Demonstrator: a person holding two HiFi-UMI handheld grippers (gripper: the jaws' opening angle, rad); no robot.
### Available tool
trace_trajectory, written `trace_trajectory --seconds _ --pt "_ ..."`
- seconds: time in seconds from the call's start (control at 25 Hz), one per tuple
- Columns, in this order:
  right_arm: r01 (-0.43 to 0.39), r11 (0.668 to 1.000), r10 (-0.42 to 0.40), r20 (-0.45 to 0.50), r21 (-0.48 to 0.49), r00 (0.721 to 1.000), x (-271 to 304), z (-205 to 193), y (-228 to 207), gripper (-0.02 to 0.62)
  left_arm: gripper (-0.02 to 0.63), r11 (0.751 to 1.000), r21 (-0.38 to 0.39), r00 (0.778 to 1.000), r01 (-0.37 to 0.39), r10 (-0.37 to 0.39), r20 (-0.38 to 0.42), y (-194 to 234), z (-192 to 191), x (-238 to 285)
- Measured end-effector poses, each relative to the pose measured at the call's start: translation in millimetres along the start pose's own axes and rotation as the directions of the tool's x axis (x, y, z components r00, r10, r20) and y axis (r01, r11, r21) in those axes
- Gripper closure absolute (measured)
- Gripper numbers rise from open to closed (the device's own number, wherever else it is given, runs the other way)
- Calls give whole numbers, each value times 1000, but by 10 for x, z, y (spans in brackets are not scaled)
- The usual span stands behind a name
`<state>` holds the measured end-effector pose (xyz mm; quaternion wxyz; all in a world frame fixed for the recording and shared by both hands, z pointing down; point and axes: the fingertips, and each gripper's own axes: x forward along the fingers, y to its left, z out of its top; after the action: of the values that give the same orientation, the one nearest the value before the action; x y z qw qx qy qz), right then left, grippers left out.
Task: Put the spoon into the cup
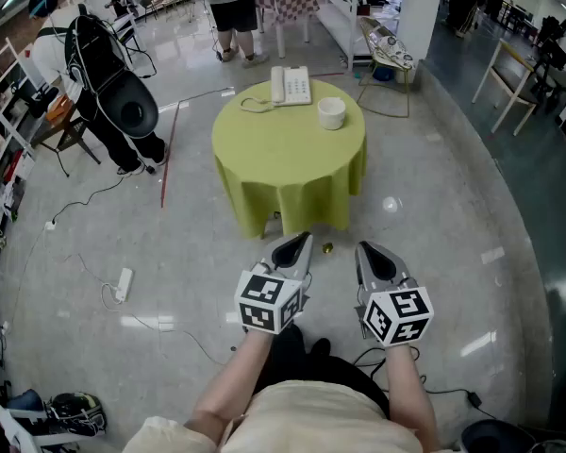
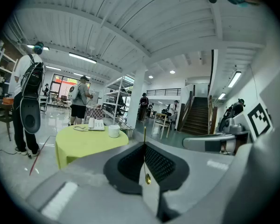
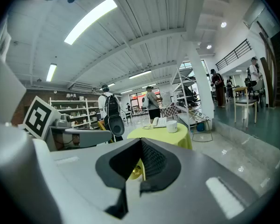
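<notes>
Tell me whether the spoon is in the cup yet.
No: the spoon is pinched in the left gripper, whose jaws are shut, well apart from the cup on the table.

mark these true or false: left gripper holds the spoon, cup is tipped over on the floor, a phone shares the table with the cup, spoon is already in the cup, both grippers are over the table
1. The left gripper holds the spoon: true. Its jaws are shut on the thin gold spoon.
2. The cup is tipped over on the floor: false. It stands upright on the round table.
3. A phone shares the table with the cup: true.
4. The spoon is already in the cup: false. It is in the left gripper's jaws, well short of the table.
5. Both grippers are over the table: false. The left gripper and the right gripper are over the floor in front of it.
</notes>
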<state>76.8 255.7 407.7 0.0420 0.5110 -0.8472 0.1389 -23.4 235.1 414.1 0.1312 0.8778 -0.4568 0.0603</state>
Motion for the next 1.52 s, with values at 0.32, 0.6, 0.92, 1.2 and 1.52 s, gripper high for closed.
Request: trace_trajectory --seconds 0.32,0.6,0.92,1.2,1.52 --pt "-20 1000 20 -5 3 1000 -58 -98 16 594 600 999 -23 999 -35 34 -17 -4 -102 -36" --pt "0 999 1 -15 42 1000 29 -120 -130 594 600 997 -41 998 -58 59 14 95 36 13" --pt "47 997 -47 -2 63 999 253 -78 -391 594 601 997 0 997 -76 76 7 366 128 285" --pt "55 996 -55 -9 72 998 682 54 -612 594 600 997 -32 997 -74 74 -4 679 211 735" --pt "65 994 -61 -42 83 997 1331 104 -811 594 600 996 -50 997 -78 77 -28 1191 298 1217"
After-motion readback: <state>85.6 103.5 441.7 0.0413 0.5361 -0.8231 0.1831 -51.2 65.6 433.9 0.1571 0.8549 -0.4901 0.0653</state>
